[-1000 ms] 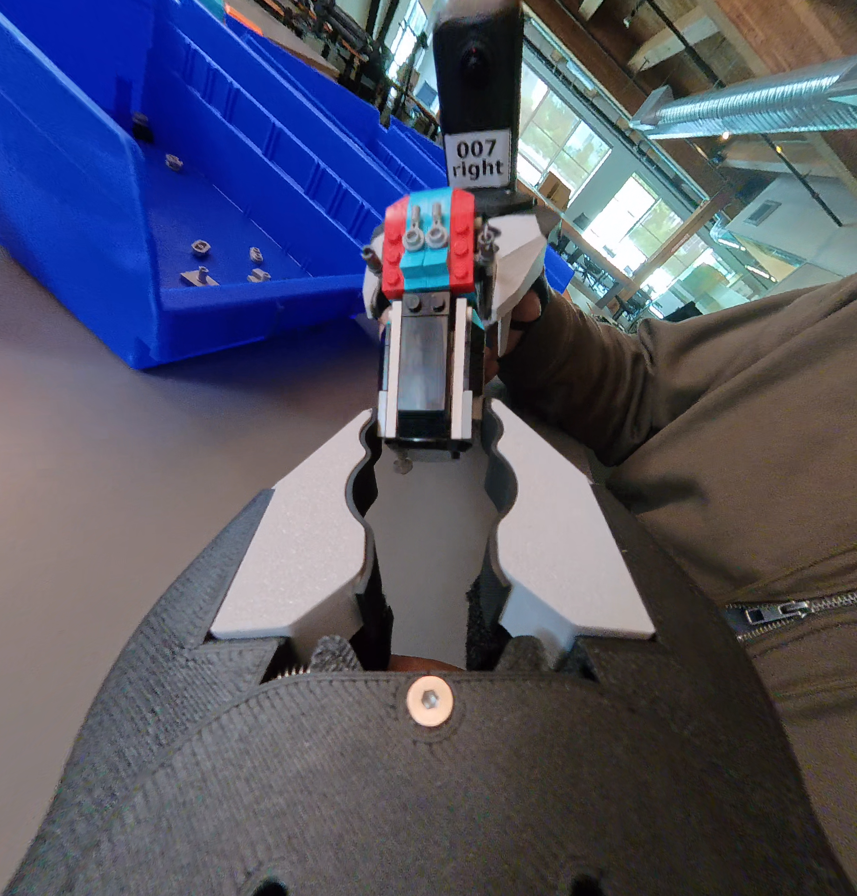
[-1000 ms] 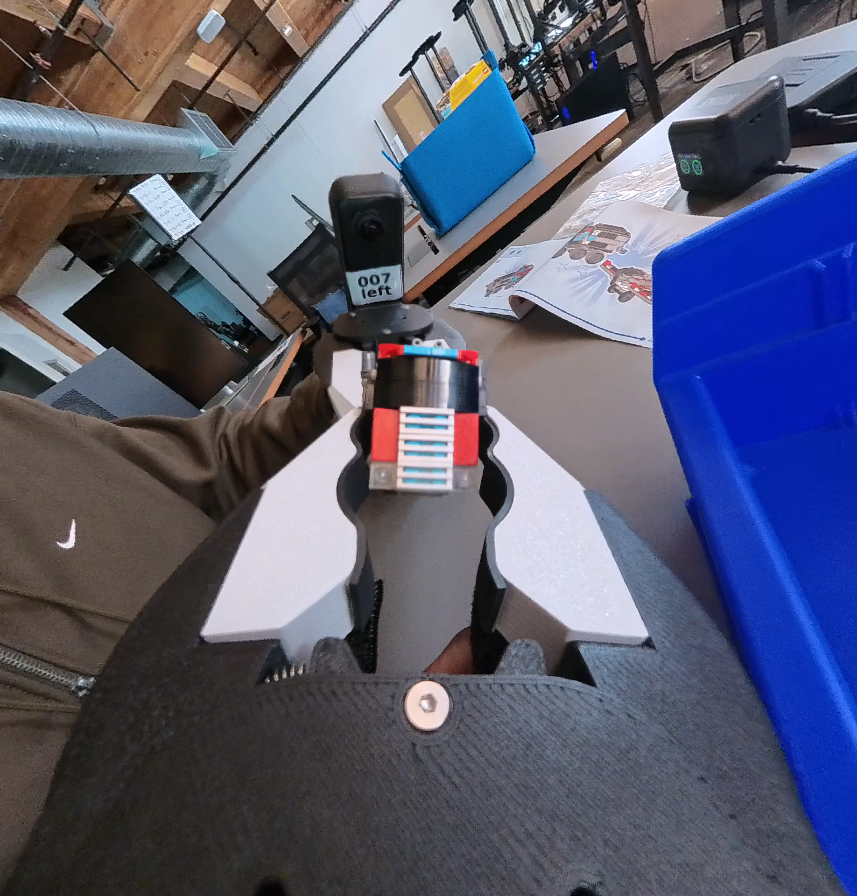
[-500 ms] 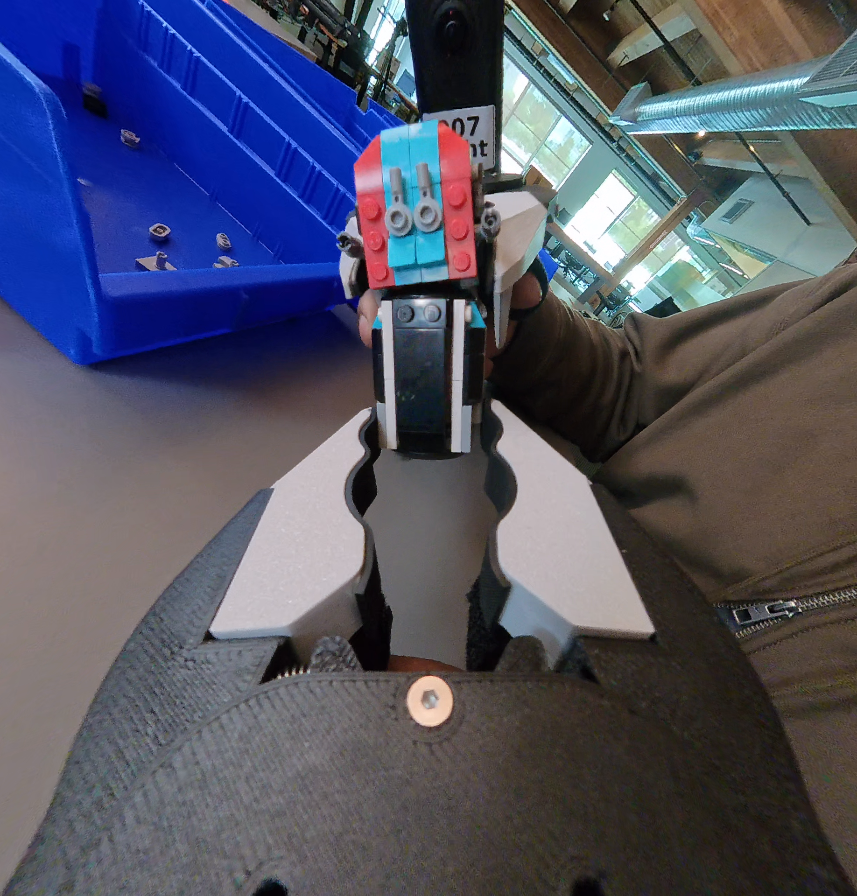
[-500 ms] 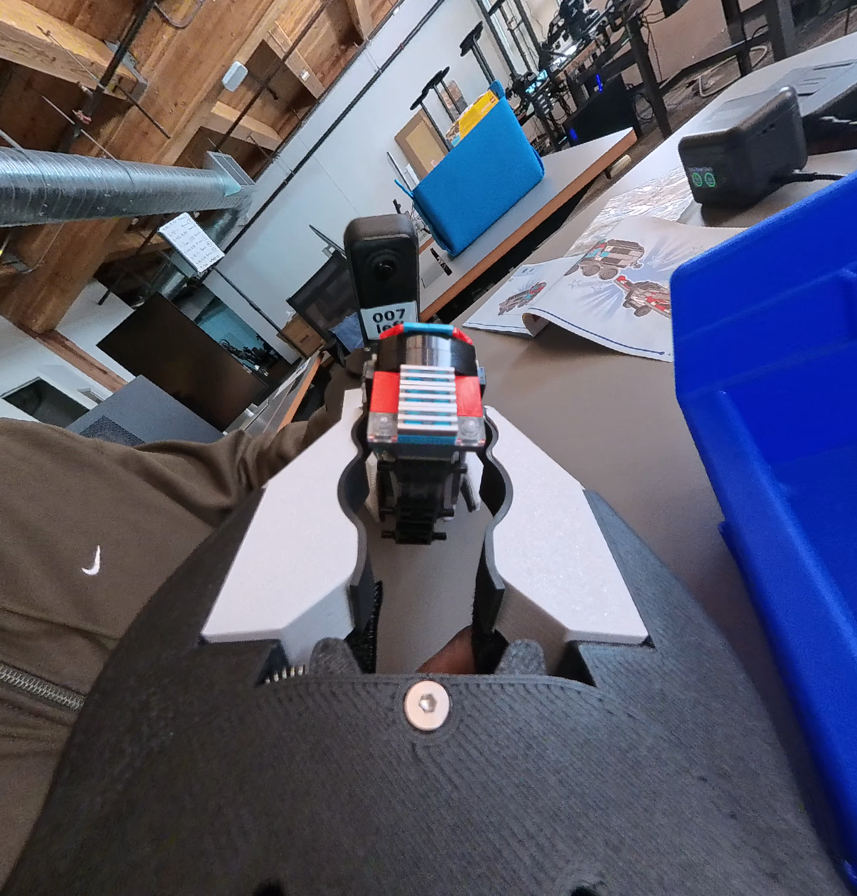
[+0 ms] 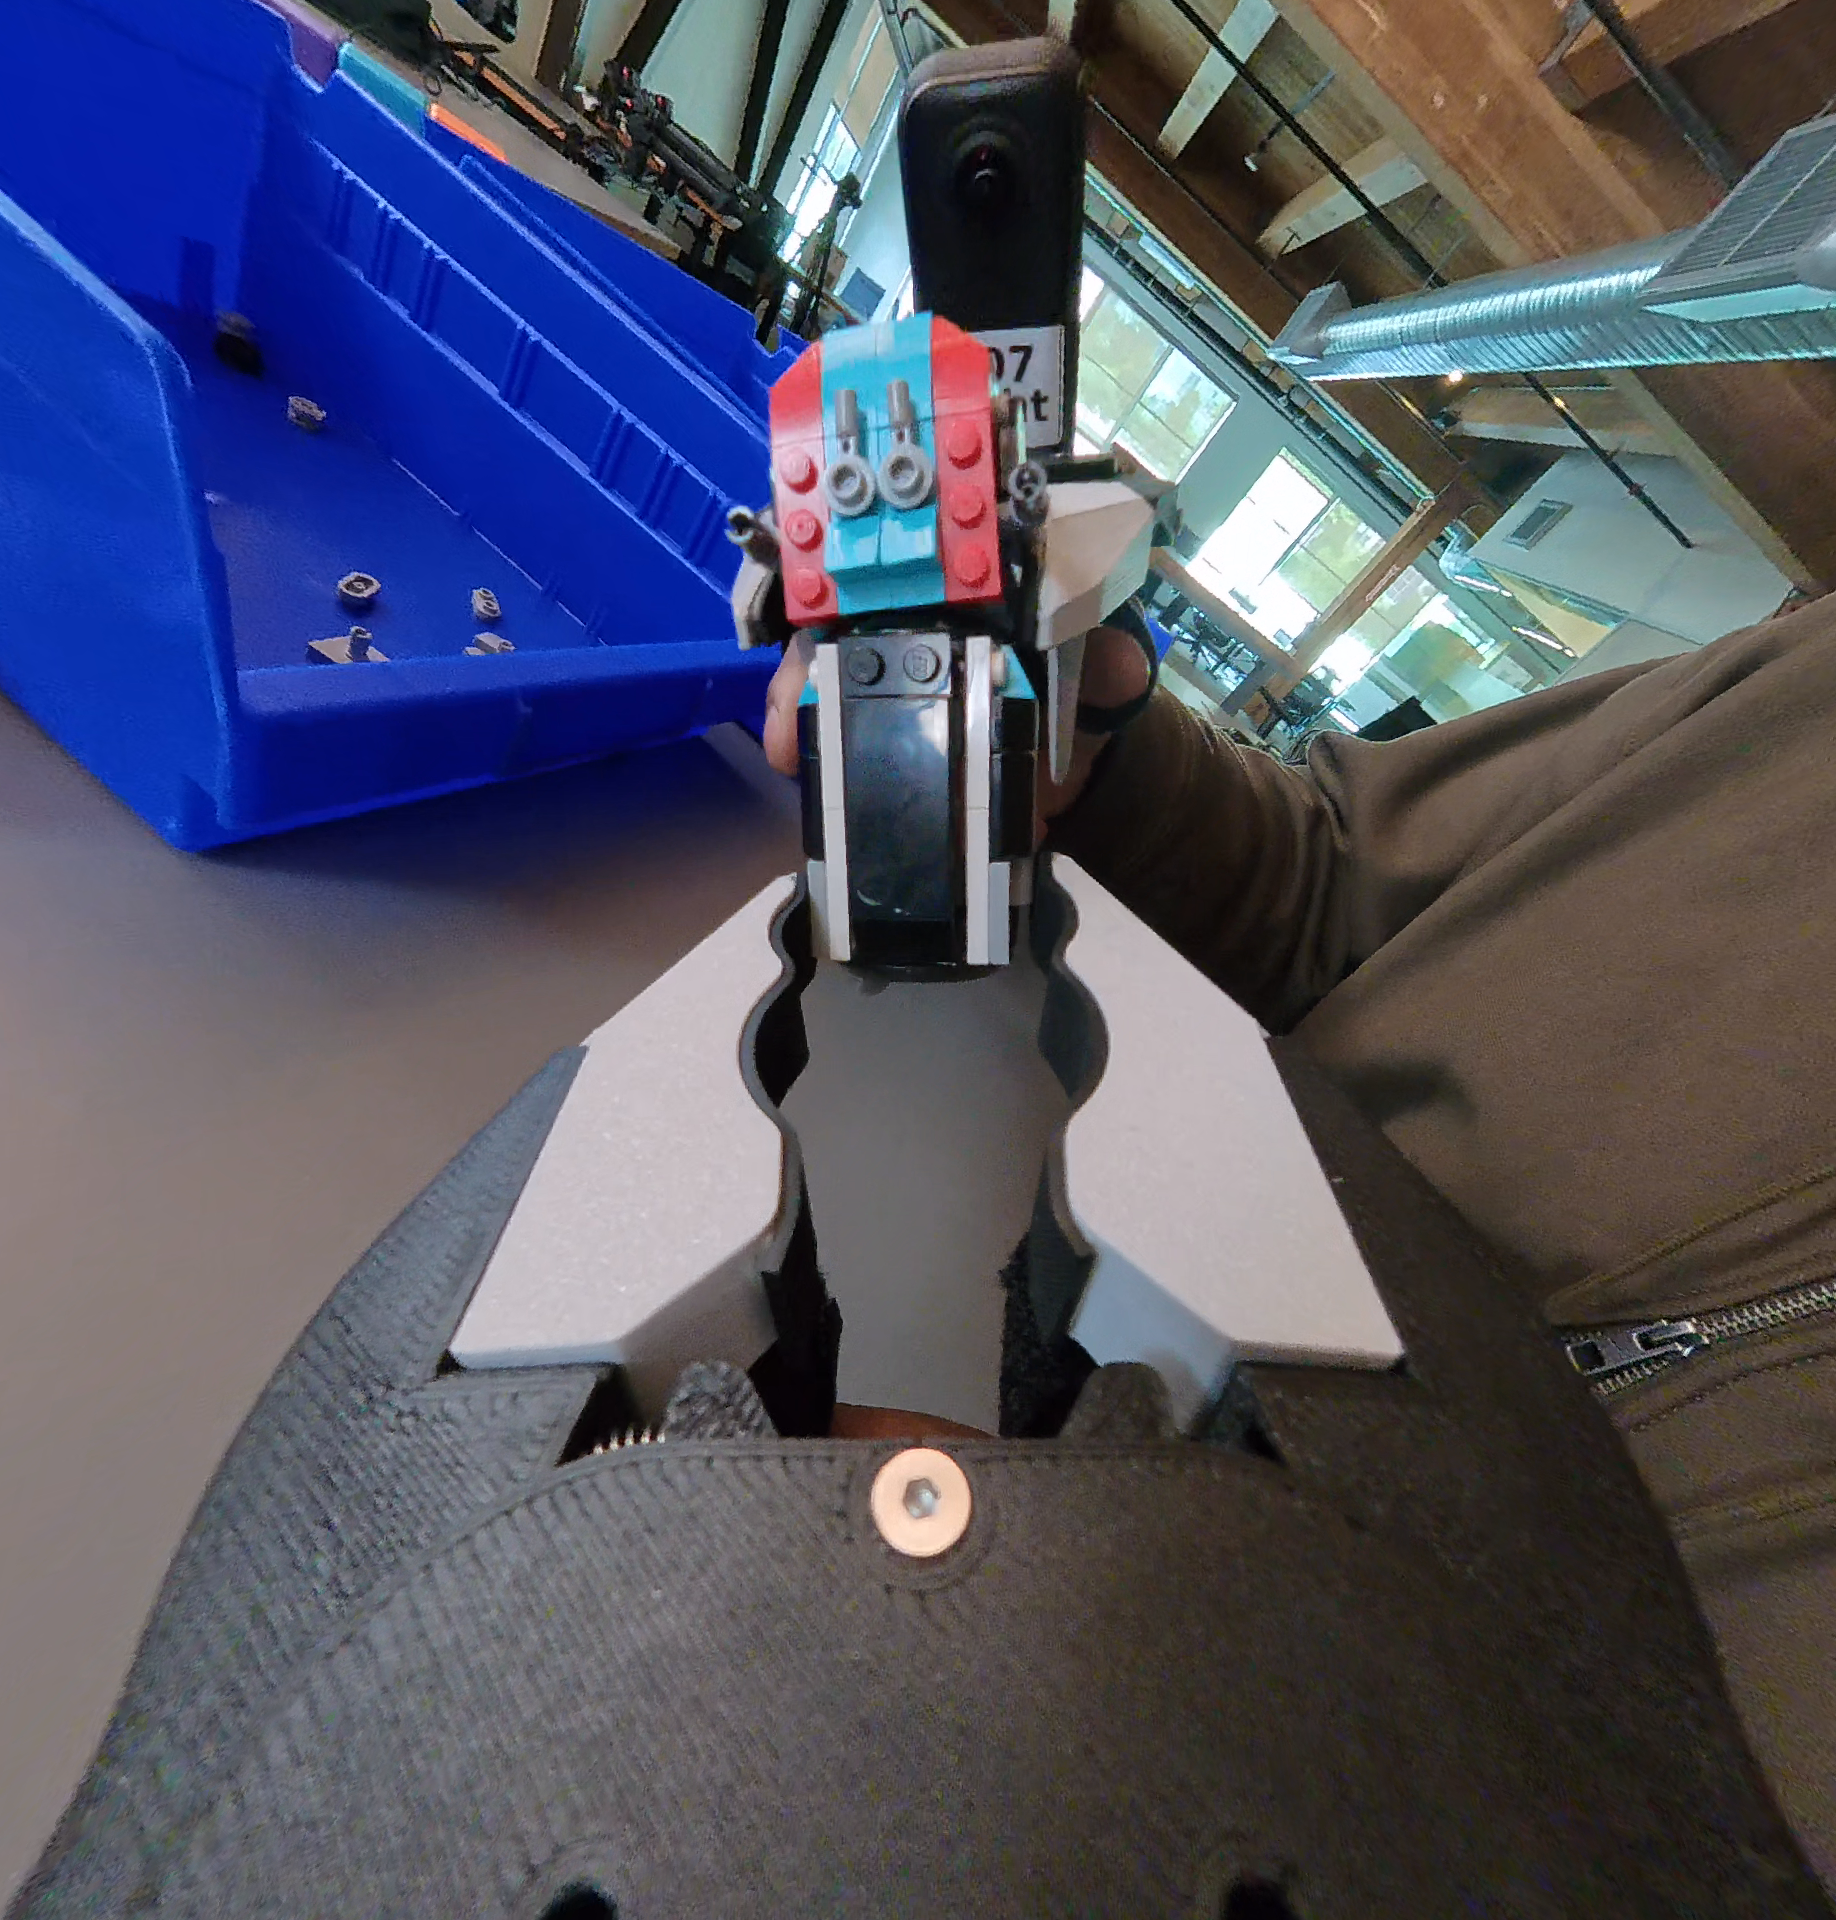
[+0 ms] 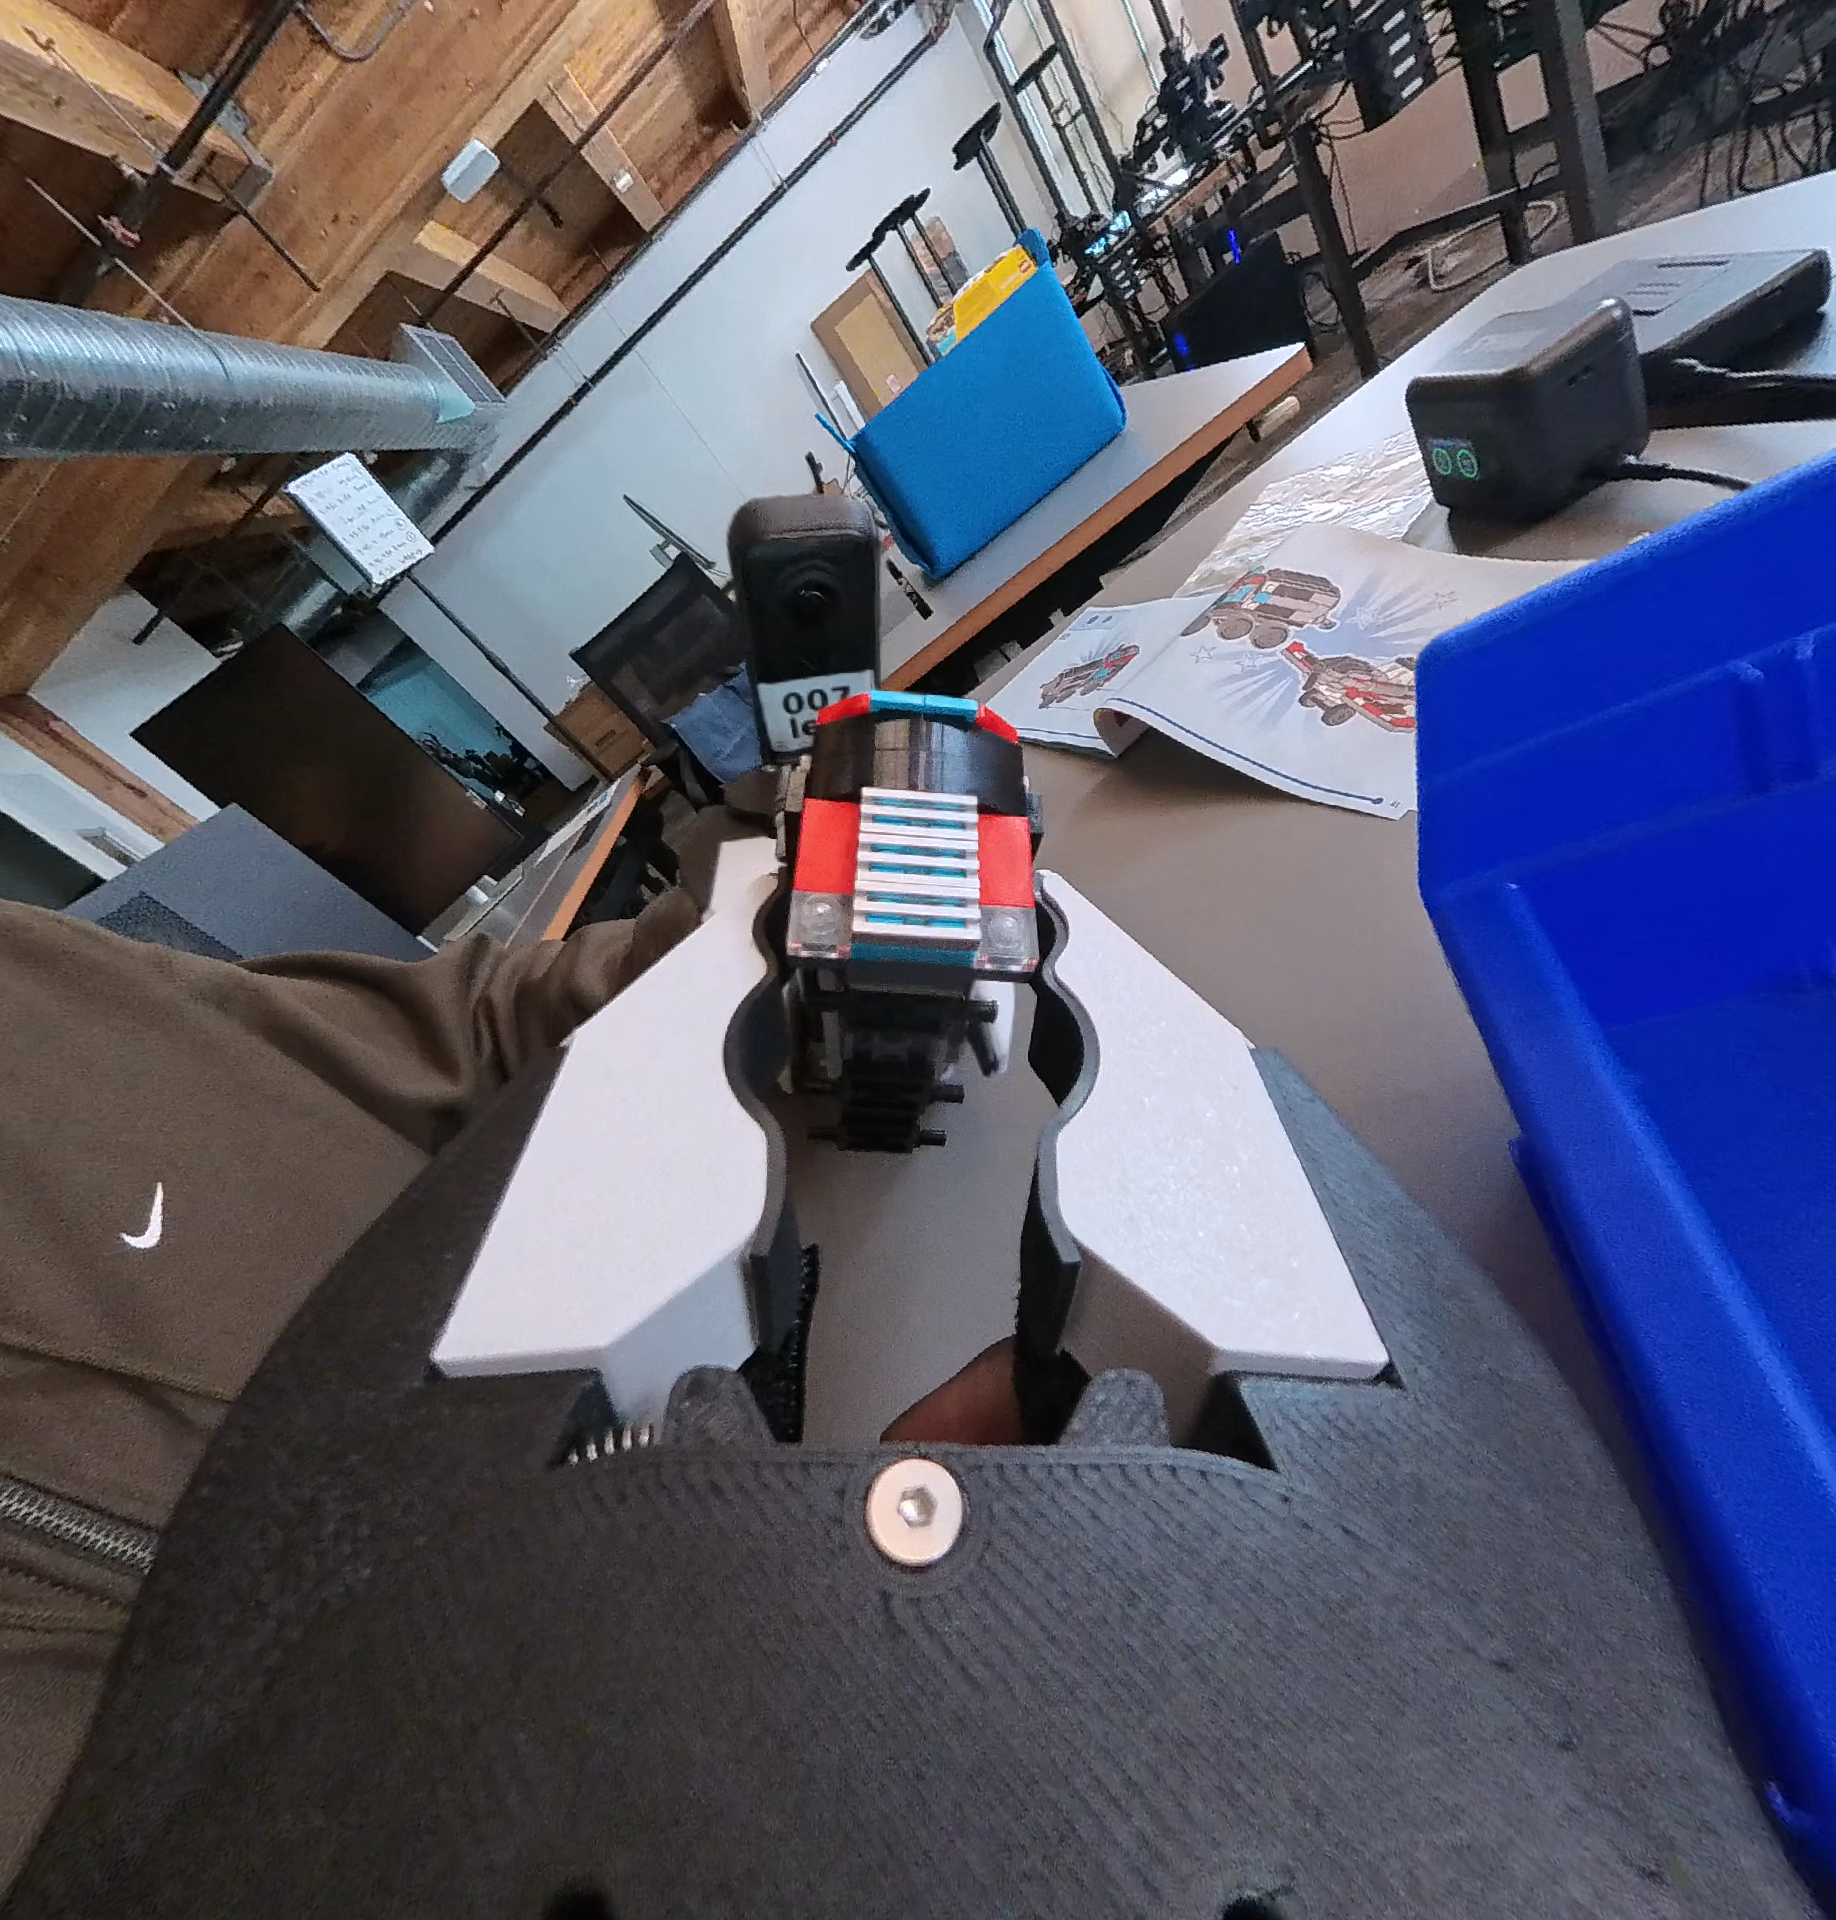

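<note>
Your left gripper point(image 5: 919, 914) and right gripper point(image 6: 909, 935) each clamp one end of the same studded toy-brick truck point(image 5: 898, 665), held above the smooth grey table point(image 5: 218, 1039). Its long axis runs from one gripper to the other: the ribbed red and teal grille point(image 6: 914, 868) faces you at the right, the glossy black rear at the left. A blue plastic bin point(image 5: 270, 468) with small grey pieces sits far left.

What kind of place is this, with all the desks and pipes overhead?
Probably a workshop or lab in a converted industrial building: a bare metal duct runs under timber ceilings, long work tables carry a blue parts bin and a building-instruction booklet, and equipment racks line the back.
</note>
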A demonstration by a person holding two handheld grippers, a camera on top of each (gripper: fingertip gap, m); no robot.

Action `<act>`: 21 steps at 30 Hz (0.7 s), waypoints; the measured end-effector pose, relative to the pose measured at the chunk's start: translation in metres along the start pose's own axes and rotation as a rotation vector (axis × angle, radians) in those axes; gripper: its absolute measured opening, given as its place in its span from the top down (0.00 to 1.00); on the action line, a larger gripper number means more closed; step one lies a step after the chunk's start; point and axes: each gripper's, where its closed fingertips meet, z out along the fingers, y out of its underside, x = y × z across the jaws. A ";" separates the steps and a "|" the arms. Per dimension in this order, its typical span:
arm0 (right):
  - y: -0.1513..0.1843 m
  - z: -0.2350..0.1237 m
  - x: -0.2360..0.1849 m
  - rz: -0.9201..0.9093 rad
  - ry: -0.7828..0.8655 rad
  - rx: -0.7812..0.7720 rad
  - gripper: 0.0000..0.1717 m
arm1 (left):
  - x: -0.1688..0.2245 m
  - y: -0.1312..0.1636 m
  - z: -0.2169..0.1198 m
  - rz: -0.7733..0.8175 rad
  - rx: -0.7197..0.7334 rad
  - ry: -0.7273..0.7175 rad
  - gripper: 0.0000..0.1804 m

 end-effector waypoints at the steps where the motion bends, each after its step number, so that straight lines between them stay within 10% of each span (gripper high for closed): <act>1: 0.001 0.000 0.001 0.003 0.000 0.003 0.75 | -0.001 0.001 0.000 0.005 -0.004 -0.007 0.76; 21: 0.040 0.001 0.022 -0.055 0.111 -0.139 0.76 | -0.054 0.069 -0.048 0.180 -0.557 -0.373 0.76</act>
